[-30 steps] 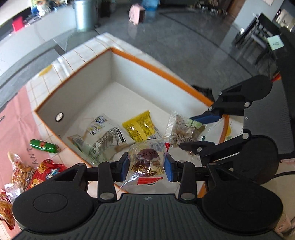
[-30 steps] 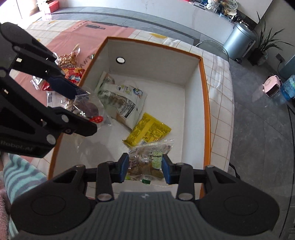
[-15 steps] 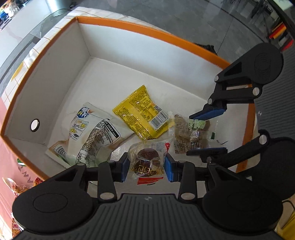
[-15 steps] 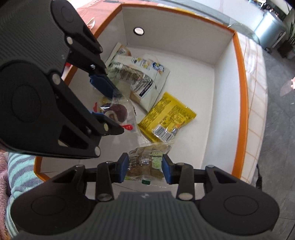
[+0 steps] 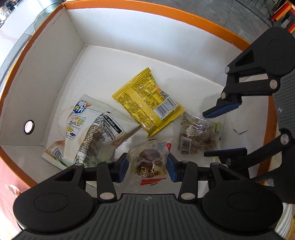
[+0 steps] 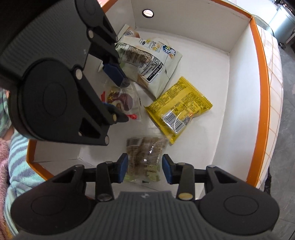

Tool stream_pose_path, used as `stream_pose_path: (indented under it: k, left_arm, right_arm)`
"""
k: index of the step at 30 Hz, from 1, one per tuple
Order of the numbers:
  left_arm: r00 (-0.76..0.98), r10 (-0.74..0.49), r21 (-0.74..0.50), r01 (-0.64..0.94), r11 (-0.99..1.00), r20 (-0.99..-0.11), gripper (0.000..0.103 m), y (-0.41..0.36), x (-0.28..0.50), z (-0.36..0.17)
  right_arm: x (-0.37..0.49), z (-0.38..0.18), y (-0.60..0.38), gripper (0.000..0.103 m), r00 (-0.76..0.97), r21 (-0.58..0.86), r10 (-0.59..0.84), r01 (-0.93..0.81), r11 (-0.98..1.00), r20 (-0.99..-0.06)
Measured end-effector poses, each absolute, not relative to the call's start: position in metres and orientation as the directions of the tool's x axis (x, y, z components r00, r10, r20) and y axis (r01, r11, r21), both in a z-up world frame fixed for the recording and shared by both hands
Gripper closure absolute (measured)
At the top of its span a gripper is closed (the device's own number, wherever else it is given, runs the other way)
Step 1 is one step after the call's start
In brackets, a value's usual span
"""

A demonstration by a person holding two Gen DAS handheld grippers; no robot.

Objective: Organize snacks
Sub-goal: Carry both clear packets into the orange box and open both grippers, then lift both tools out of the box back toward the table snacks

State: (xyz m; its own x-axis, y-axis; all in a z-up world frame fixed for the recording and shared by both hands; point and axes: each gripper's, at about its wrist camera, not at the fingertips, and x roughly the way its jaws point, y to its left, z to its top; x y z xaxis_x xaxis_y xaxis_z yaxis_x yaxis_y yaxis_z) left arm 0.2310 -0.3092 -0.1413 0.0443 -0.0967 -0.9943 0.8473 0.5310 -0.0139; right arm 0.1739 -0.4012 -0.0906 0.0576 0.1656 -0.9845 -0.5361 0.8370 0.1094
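Note:
Both grippers point down into a white box with an orange rim [image 5: 166, 11]. A clear packet with a round brown pastry [image 5: 147, 162] lies on the box floor between the blue pads of my left gripper [image 5: 147, 169]. Its jaws are opening and the pads stand just off the wrapper. A clear packet of small brown snacks [image 6: 145, 153] rests on the floor between the pads of my right gripper [image 6: 145, 169]. Those jaws are opening too, with a gap showing at the right pad. In the left wrist view the right gripper [image 5: 205, 133] straddles that packet's right end.
A yellow packet [image 5: 147, 103] and a crumpled white bag [image 5: 88, 129] lie on the box floor beyond the two grippers. The box's left wall has a round hole [image 5: 29, 127]. A striped sleeve [image 6: 20, 166] shows outside the box at the left. The far half of the floor is bare.
Both grippers have sunk from above the rim down to the box floor with their packets. Both pairs of jaws have widened, and the packets now lie on the floor.

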Motion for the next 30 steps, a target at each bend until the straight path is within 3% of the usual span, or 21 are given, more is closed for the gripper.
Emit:
stream_pose_path:
  k: [8, 22, 30]
  left_arm:
    - [0.068, -0.126, -0.01, 0.847, 0.532, -0.99, 0.036, -0.303, 0.226, -0.126]
    - [0.158, -0.265, -0.032, 0.804, 0.594, -0.951, 0.035, -0.262, 0.205, -0.043]
    - [0.251, -0.292, -0.007, 0.748, 0.664, -0.923, 0.035, -0.209, 0.183, -0.007]
  right_arm:
    - [0.173, -0.084, -0.398, 0.047, 0.069, 0.088, 0.147, -0.534, 0.841, -0.987]
    - [0.154, -0.036, -0.378, 0.045, 0.133, 0.008, 0.091, -0.522, 0.853, -0.987]
    - [0.14, 0.007, -0.352, 0.045, 0.208, 0.007, 0.128, -0.502, 0.865, -0.97]
